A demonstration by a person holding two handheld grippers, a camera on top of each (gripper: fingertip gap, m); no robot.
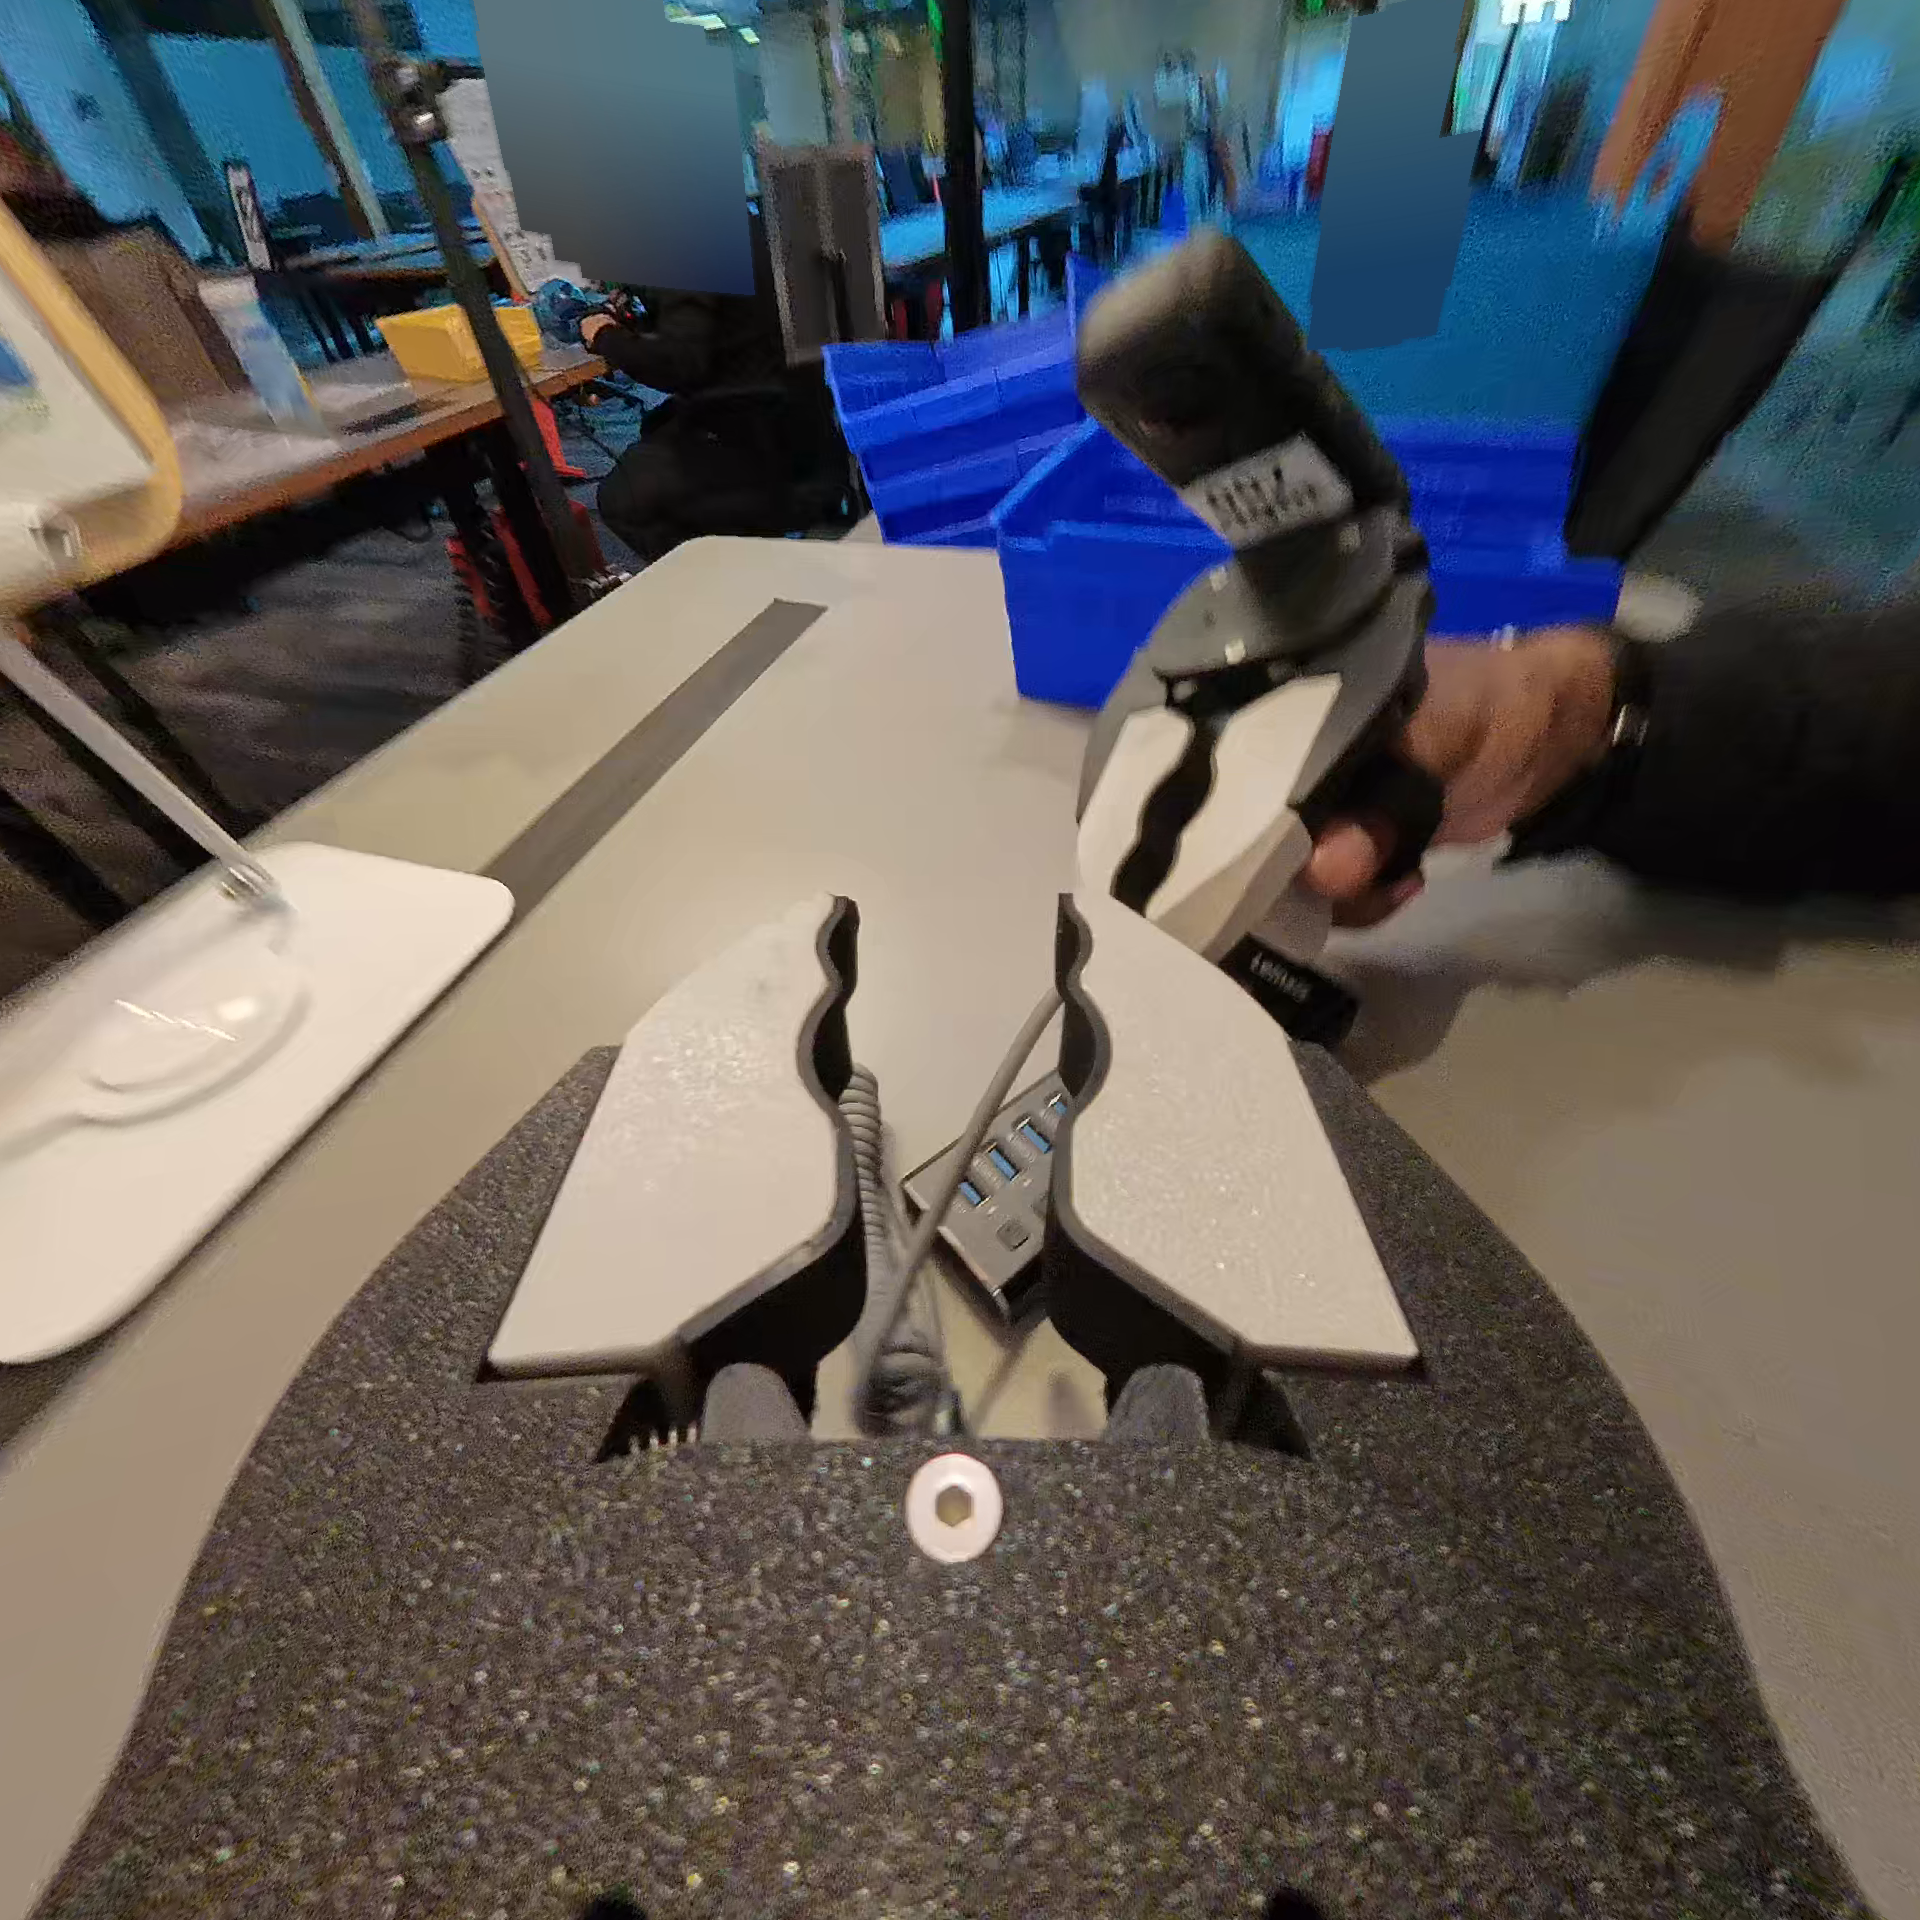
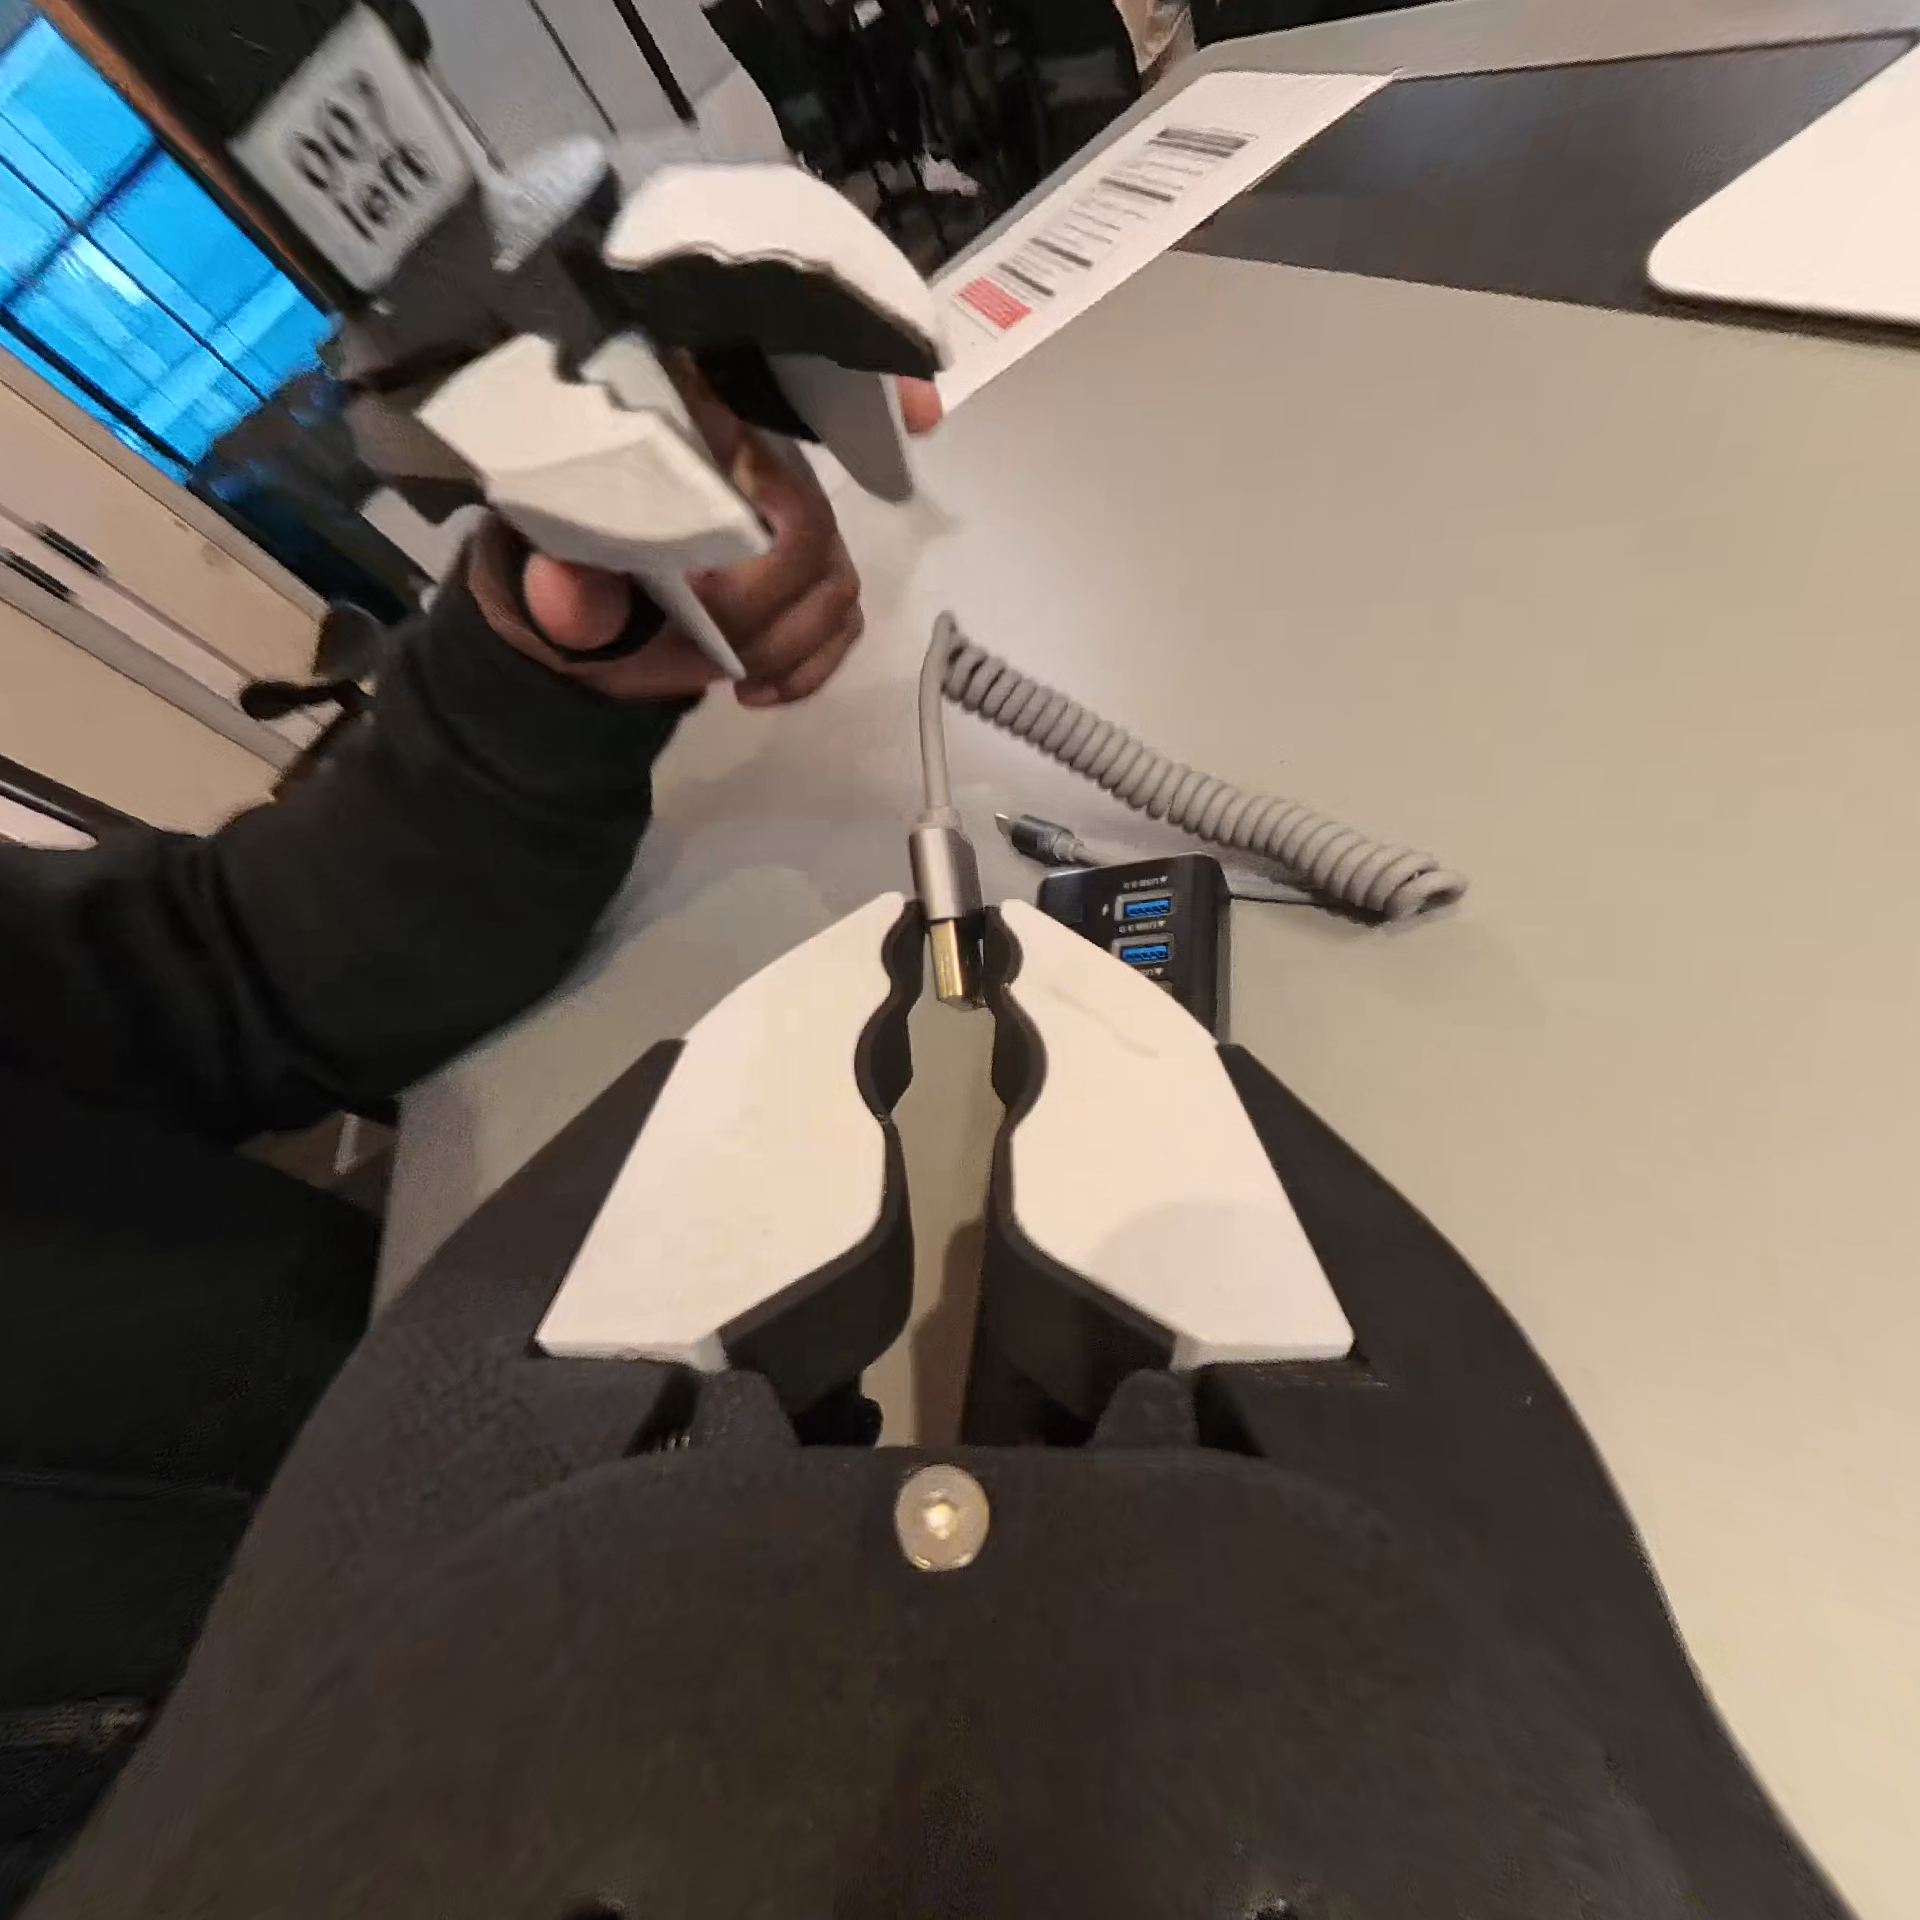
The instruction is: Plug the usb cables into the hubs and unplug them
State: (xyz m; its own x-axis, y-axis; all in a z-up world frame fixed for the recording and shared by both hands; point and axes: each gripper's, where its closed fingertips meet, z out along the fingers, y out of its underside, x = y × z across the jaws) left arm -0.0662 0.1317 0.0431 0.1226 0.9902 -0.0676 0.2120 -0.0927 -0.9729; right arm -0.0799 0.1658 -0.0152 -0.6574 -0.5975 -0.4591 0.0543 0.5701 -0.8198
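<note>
Grey table (image 2: pixel 1558 623) under both tools. My R gripper (image 2: pixel 948 920) is clamped on the USB plug (image 2: pixel 951 935), pinched at the fingertips; its silver shell sticks out past the tips and the gold-coloured metal end points back toward the cam. Plug is off the table and not in any port. Its grey cable (image 2: pixel 1195 790) runs up from the plug, bends, then coils across the table to the right and ends just past the hub (image 2: pixel 1153 935).

Hub is black w/ blue ports facing up, lying flat just right of my R fingertips, partly hidden behind the right finger (image 2: pixel 1132 1143). A second small silver connector (image 2: pixel 1039 834) lies on the table just beyond the hub, loose.

My L gripper (image 1: pixel 956 925) has fingers apart, holding nothing. In the left wrist view I see the hub (image 1: pixel 997 1195) below through the gap, w/ a straight thin cable (image 1: pixel 966 1143) and the coiled cable (image 1: pixel 868 1143) crossing over it; can't tell if either touches the fingers. Seen from the right wrist view, L gripper (image 2: pixel 727 343) is raised, well left of the hub, blurred.

White monitor base (image 1: pixel 208 1091) sits on the table to the left, blue bins (image 1: pixel 1091 603) at the far edge.
</note>
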